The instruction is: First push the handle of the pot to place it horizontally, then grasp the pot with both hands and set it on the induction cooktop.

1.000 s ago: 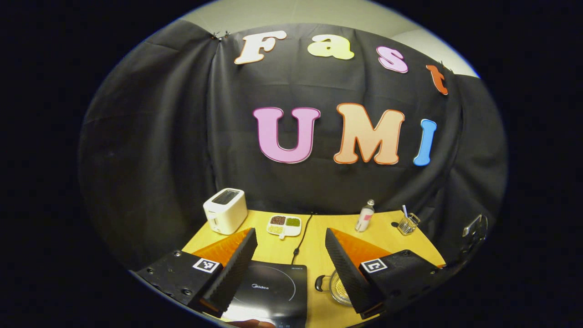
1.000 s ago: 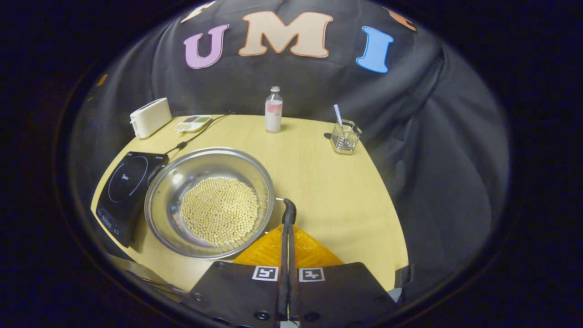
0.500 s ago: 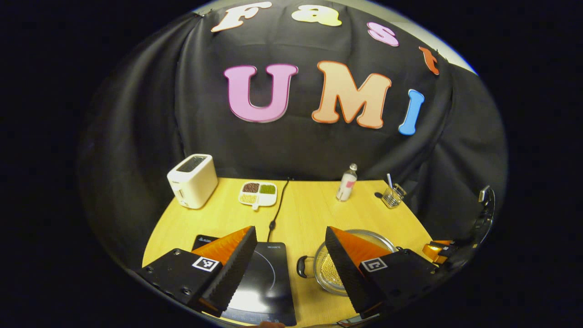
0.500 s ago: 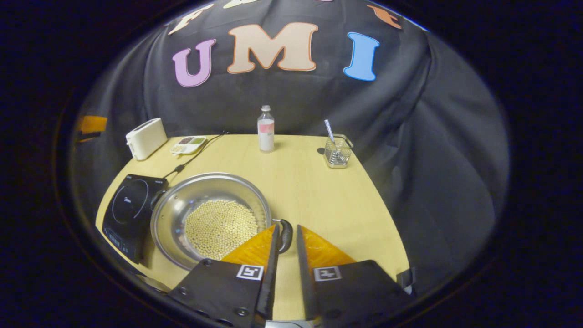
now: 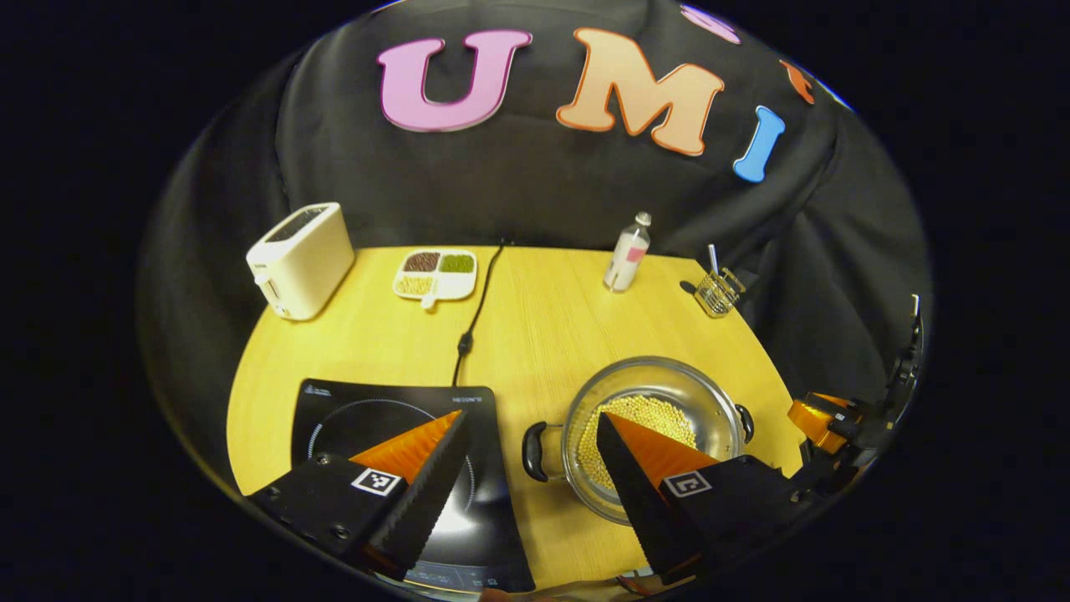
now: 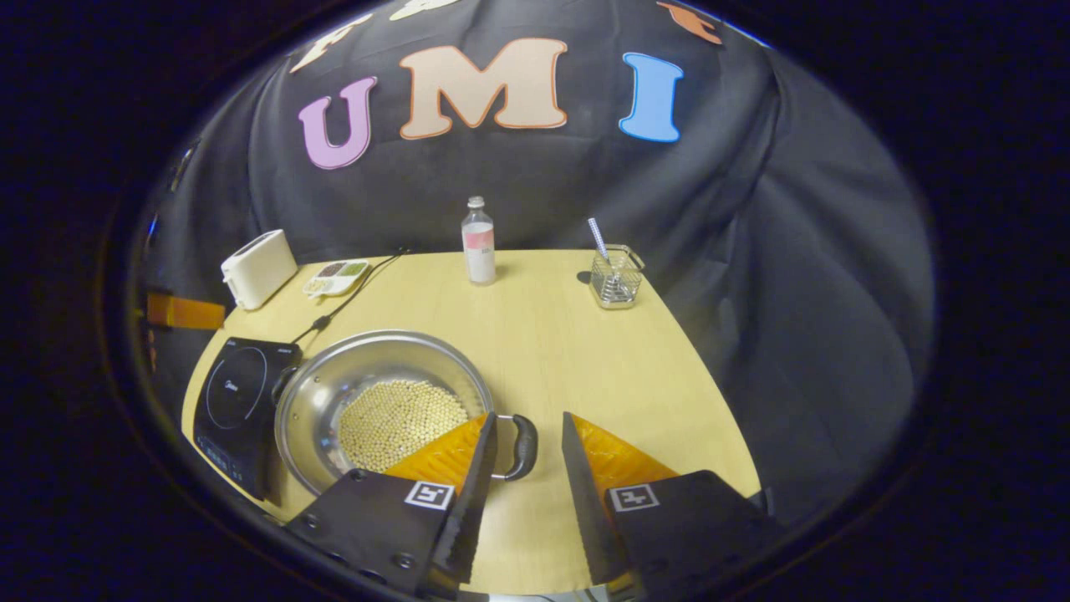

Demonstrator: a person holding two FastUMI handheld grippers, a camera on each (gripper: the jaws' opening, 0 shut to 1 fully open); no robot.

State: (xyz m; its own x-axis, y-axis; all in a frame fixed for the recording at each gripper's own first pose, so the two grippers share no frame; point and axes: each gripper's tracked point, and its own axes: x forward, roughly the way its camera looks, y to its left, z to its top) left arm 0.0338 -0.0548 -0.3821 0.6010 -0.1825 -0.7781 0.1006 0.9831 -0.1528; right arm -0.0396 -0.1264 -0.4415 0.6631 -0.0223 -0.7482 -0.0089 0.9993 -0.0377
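A steel pot (image 5: 660,376) with yellow beans (image 5: 644,414) stands on the wooden table, right of the black induction cooktop (image 5: 376,410). Its two black side handles point left (image 5: 533,451) and right (image 5: 744,422). My left gripper (image 5: 531,415) is open, one finger over the cooktop, the other over the pot, with the left handle between them lower down. In the right gripper view, the pot (image 6: 359,359) lies left of centre beside the cooktop (image 6: 238,401). My right gripper (image 6: 528,415) is open, and the pot's near handle (image 6: 522,443) sits between its fingertips, untouched.
Along the back of the table stand a white toaster (image 5: 299,259), a divided dish of grains (image 5: 436,274), a small bottle (image 5: 627,251) and a glass holder with a straw (image 5: 717,291). The cooktop's cord (image 5: 476,309) runs to the back edge.
My right gripper went from shut at the pot's handle to open, with the handle now between its fingers. The left gripper tipped downward, bringing the pot and cooktop into fuller view.
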